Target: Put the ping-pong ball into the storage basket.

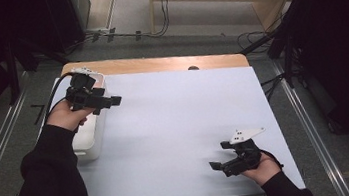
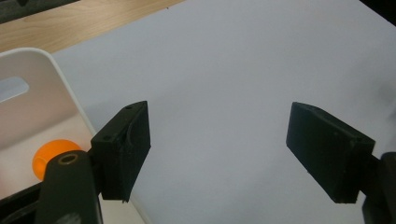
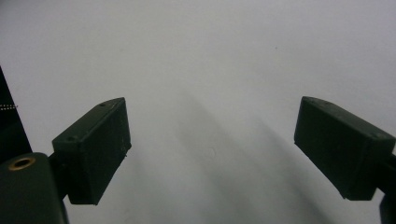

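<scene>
My left gripper (image 2: pixel 219 154) has its jaws spread wide with nothing between them, only bare white sheet showing in the gap. Just beside its left jaw, in the left gripper view, I see the rounded rim of a white bin (image 2: pixel 56 70), and inside it an orange ball (image 2: pixel 52 156) lies on the bin floor, partly hidden by my gripper's body. From the high view, the left gripper (image 1: pixel 112 101) hangs over the near-right edge of the bin (image 1: pixel 90 146), jaws pointing toward the middle of the table, with its cable looping back over the bin's far end. My right gripper (image 3: pixel 215 149) is also wide open and holds nothing; its jaws frame plain white sheet with soft shadows. In the high view, the right gripper (image 1: pixel 218 165) sits near the front right of the white sheet (image 1: pixel 180 122), well apart from the bin, with the grey plate on top and its jaws aimed left. The sheet covers a wooden table (image 1: pixel 158 63) whose far edge shows beyond it.
</scene>
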Tool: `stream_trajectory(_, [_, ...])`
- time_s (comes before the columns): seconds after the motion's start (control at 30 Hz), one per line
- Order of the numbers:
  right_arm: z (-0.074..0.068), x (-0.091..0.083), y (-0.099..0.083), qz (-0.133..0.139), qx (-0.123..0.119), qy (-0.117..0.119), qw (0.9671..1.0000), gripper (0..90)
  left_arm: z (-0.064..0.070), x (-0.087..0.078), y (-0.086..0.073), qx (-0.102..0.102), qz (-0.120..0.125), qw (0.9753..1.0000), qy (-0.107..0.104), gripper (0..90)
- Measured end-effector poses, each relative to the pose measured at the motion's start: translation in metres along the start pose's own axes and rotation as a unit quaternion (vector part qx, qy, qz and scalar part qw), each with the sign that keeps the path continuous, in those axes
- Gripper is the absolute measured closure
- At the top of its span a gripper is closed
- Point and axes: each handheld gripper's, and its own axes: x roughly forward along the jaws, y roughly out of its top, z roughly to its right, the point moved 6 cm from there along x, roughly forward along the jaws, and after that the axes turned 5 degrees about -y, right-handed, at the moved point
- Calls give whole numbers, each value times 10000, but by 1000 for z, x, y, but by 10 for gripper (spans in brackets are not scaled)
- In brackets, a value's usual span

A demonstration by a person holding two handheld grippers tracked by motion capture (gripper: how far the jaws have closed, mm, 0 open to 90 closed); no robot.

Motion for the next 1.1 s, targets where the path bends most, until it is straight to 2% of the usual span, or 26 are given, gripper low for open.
stream_trajectory(0.1, [0, 0, 0, 14, -9, -14, 10000, 94, 2, 4, -1, 30, -42, 10000, 48, 223])
stream_trajectory(0.23, [0, 0, 0, -6, 0, -9, 10000, 95, 4, 7, -1, 14, -8, 10000, -97, 223])
stream_trajectory(0.47, [1, 0, 0, 18, -26, -15, 10000, 95, 9, 8, -4, 11, 82, 9998, -173, 223])
stream_trajectory(0.8, [1, 0, -1, -26, 20, -19, 10000, 95, 22, 14, -11, 151, 46, 9997, -194, 223])
stream_trajectory(1.03, [1, 0, -1, -7, 12, -45, 10000, 95, 35, 18, -14, 355, -33, 9991, -216, 223])
stream_trajectory(1.1, [1, 0, -1, -10, 2, -45, 10000, 95, 38, 19, -15, 294, 23, 9992, -284, 223])
